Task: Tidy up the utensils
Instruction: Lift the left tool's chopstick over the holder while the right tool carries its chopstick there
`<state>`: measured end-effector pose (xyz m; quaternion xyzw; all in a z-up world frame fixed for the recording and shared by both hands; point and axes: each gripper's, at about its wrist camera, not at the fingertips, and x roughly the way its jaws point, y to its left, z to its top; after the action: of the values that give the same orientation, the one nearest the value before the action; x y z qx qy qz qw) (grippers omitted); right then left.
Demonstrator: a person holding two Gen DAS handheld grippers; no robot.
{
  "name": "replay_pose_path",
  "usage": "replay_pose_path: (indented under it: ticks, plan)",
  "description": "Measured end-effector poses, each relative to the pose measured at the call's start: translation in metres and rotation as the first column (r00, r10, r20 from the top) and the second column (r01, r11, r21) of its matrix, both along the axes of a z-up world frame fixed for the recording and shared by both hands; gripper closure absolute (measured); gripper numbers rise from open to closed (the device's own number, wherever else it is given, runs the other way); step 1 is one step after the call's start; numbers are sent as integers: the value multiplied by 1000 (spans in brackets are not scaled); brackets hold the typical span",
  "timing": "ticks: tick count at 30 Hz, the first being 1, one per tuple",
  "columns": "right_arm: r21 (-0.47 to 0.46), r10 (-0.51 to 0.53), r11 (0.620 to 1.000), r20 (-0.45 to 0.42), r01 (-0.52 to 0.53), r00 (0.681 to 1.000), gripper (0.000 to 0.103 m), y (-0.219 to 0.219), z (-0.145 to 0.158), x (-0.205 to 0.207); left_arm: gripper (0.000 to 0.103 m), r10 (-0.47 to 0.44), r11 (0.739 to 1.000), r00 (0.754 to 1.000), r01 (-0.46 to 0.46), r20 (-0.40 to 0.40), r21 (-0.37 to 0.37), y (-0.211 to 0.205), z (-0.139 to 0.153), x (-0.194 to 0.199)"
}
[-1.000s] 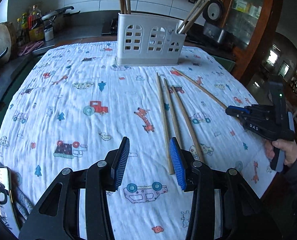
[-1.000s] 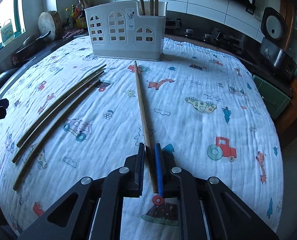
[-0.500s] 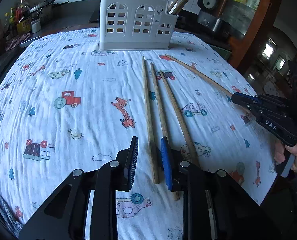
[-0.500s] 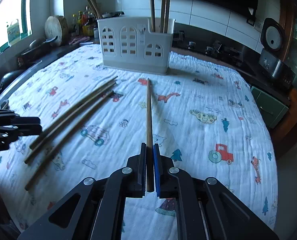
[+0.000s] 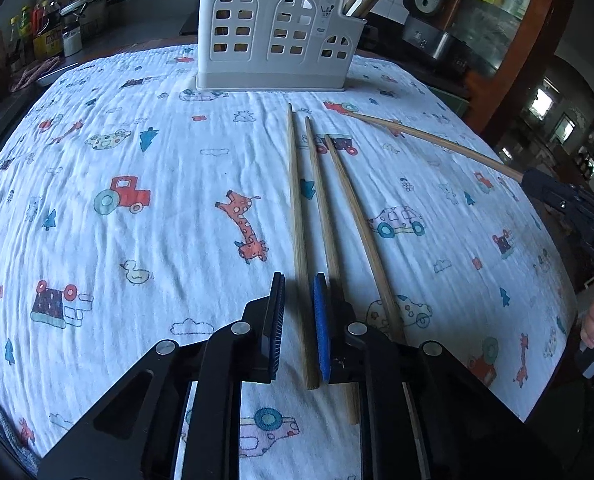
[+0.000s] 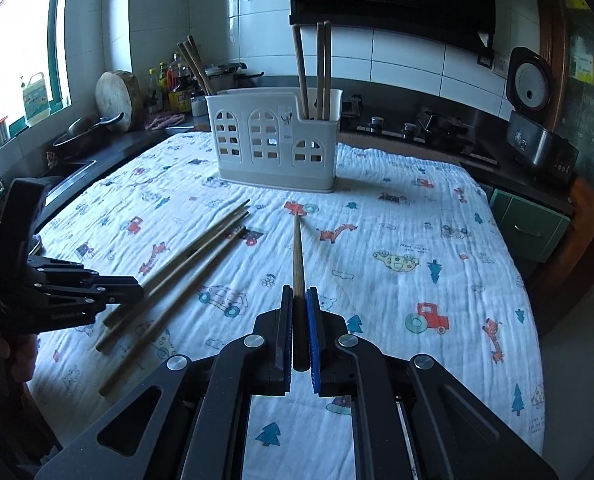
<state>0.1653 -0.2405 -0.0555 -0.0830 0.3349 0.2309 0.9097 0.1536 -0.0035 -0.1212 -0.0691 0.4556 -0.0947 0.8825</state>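
Three wooden chopsticks lie side by side on the printed cloth. My left gripper point(image 5: 298, 292) is low over the near end of the leftmost chopstick point(image 5: 297, 216), its jaws a narrow gap apart on either side of it, not clamped. My right gripper point(image 6: 299, 300) is shut on a fourth chopstick point(image 6: 297, 248) and holds it lifted, pointing at the white utensil holder point(image 6: 275, 140); this held chopstick also shows in the left wrist view point(image 5: 437, 142). The holder point(image 5: 277, 36) has several chopsticks standing in it.
The cloth-covered table point(image 5: 117, 152) ends close to the right, where the right gripper body point(image 5: 577, 216) hangs. A counter with bottles point(image 6: 173, 84), a pan and a rice cooker point(image 6: 531, 92) runs behind the holder.
My left gripper has moved forward over the leftmost chopstick and narrowed its jaws around it. My right gripper has lifted its chopstick off the cloth.
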Motion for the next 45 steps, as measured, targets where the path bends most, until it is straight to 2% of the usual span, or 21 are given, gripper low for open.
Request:
replay_pose_path:
  ticks: [4, 7, 12, 21, 28, 36, 45]
  plan:
    - [21, -7, 1000, 29, 7, 1000, 96, -2, 13, -6, 89, 1, 999, 1000, -1, 2, 41, -7, 0, 1]
    - [40, -9, 999, 51, 7, 999, 96, -2, 25, -9, 95, 15, 997, 1000, -15, 6, 77, -10, 1, 1]
    - [45, -9, 999, 86, 5, 996, 96, 1, 46, -14, 97, 21, 998, 1000, -21, 13, 53, -4, 8, 0]
    - [29, 23, 999, 111, -26, 994, 96, 17, 82, -12, 97, -1, 997, 989, -9, 146, 73, 10, 68, -12]
    - [-22, 84, 996, 103, -82, 991, 96, 37, 106, -1, 97, -33, 999, 969, 23, 244, 45, 21, 115, -11]
    - [-7, 127, 992, 104, -127, 986, 96, 58, 138, 17, 97, -73, 997, 962, 64, 263, 43, 24, 137, 7]
    - [-8, 132, 991, 148, -133, 980, 96, 84, 182, 55, 97, -104, 994, 948, 87, 300, 69, 31, 185, 40]
